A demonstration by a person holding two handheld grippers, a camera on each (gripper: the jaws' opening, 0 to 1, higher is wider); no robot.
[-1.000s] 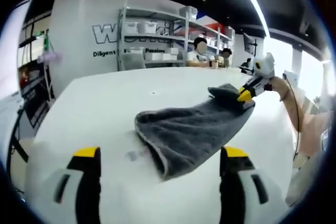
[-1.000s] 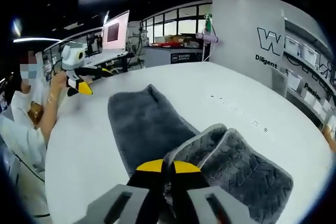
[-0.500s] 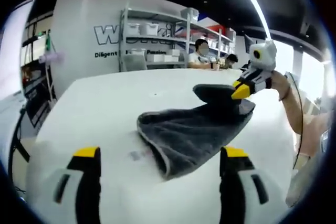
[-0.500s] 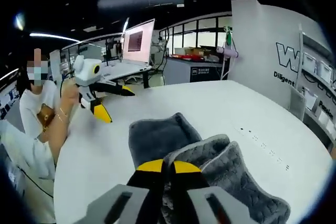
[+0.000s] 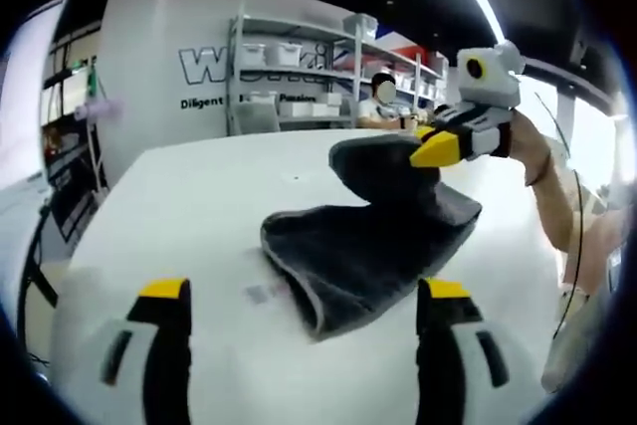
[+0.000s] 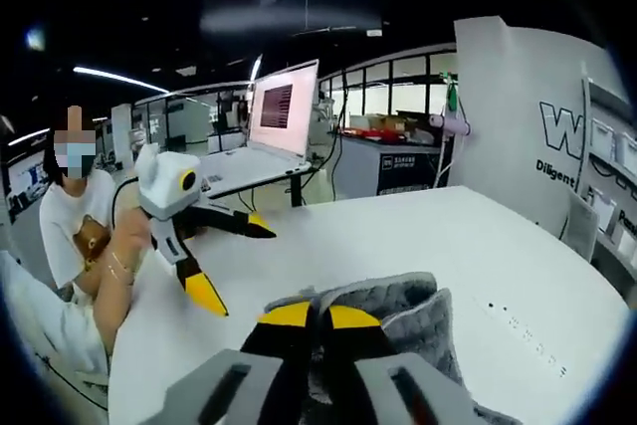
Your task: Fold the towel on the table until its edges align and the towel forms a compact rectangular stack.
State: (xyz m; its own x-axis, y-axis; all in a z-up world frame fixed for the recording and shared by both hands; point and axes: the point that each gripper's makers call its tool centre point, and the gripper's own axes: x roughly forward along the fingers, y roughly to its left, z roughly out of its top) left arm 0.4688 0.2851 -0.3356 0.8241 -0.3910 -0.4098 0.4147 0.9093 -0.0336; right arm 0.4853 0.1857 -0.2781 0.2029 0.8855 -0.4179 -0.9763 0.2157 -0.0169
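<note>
Both grippers have pale grey bodies and yellow-tipped black jaws; the person (image 6: 70, 246) wears a white T-shirt and bracelet.

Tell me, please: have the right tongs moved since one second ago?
Yes. In the left gripper view, the right tongs, shut on the towel, have risen and travelled left against the shelving, lifting the towel's far edge off the table.

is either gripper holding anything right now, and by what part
The right gripper is shut on the grey terry towel, pinching a folded edge lifted off the white table. The left gripper is open, holding nothing.
</note>
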